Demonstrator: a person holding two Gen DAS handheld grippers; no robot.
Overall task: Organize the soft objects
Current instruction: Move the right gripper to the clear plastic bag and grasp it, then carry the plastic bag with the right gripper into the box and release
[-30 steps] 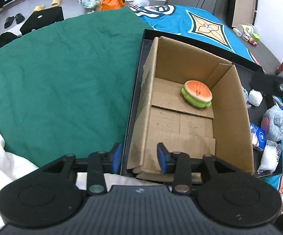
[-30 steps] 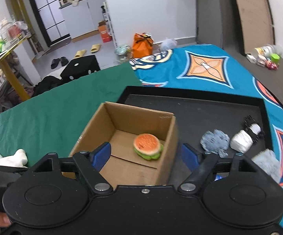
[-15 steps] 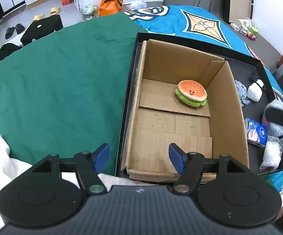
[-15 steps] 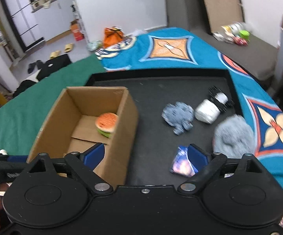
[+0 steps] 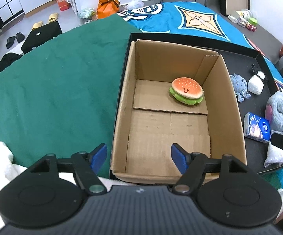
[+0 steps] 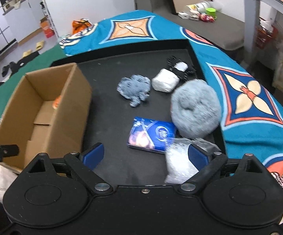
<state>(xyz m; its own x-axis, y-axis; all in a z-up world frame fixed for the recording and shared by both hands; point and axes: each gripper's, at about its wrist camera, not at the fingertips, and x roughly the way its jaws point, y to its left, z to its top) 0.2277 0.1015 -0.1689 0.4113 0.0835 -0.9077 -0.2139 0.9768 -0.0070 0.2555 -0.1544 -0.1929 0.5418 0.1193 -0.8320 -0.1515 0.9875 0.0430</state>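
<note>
Swinging away from the cardboard box [image 6: 43,105], the right gripper [image 6: 145,153] now looks down on the loose items on the black tray [image 6: 110,105], its blue fingers [image 6: 93,154] having just been opening, now spread wide with nothing between them. Just ahead of those fingers lie a crinkly clear bag [image 6: 180,156] and a blue tissue pack [image 6: 151,135], the pack's long side running roughly across the view, left to right and tilted a little. Beyond sit a grey fluffy ball [image 6: 195,109], a small blue-grey octopus toy [image 6: 134,88] and a white-and-black plush [image 6: 166,80] whose length points toward the tray's far right corner. The left gripper [image 5: 138,155], whose jaws have also just been opening, hangs empty over the near left corner of the box, one finger outside the wall and one inside. A burger toy [image 5: 186,93] already rests flat near the far right corner of the box floor. The step in hand appears to be picking the next soft item; that likely calls for lowering the right fingers astride one toy and closing across its narrow side.
</note>
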